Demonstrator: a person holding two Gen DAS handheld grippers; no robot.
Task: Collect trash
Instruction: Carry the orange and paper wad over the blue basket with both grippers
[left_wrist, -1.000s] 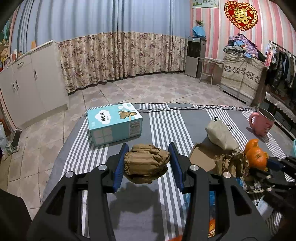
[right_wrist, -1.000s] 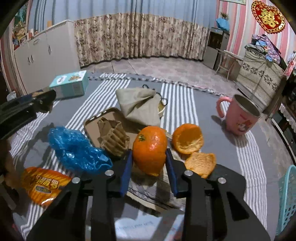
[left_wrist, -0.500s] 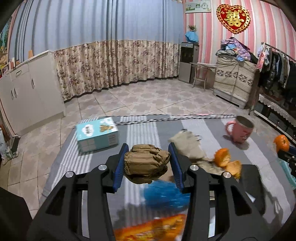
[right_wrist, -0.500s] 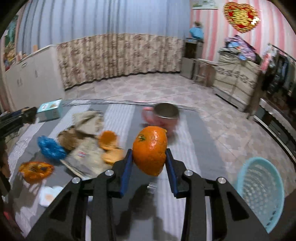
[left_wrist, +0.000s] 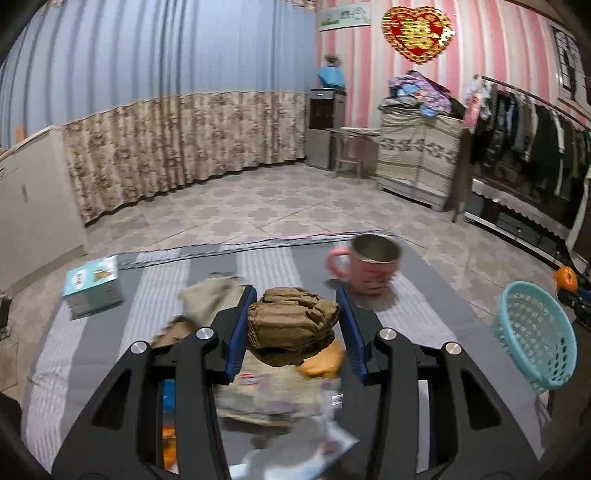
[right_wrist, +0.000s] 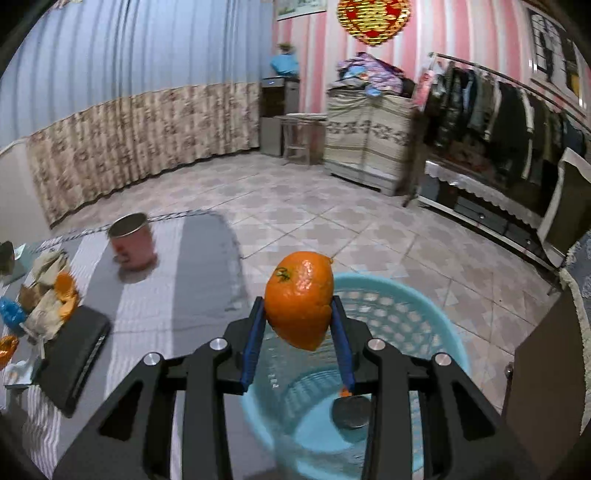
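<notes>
a grey-and-white striped cloth (left_wrist: 273, 266) covers the surface; on it rest a pink mug (left_wrist: 369, 267), a teal box (left_wrist: 94, 286), a black notebook (right_wrist: 74, 354) and, seemingly, crumpled wrappers (left_wrist: 277, 398).

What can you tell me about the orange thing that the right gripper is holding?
It is an orange peel, bright orange with a bumpy, shiny skin and a small green stem mark near its top. Its lower edge looks ragged, like a hollow shell of rind. The right gripper pinches it between two blue pads, one on each side. It hangs in the air above the light blue basket, touching nothing else.
</notes>
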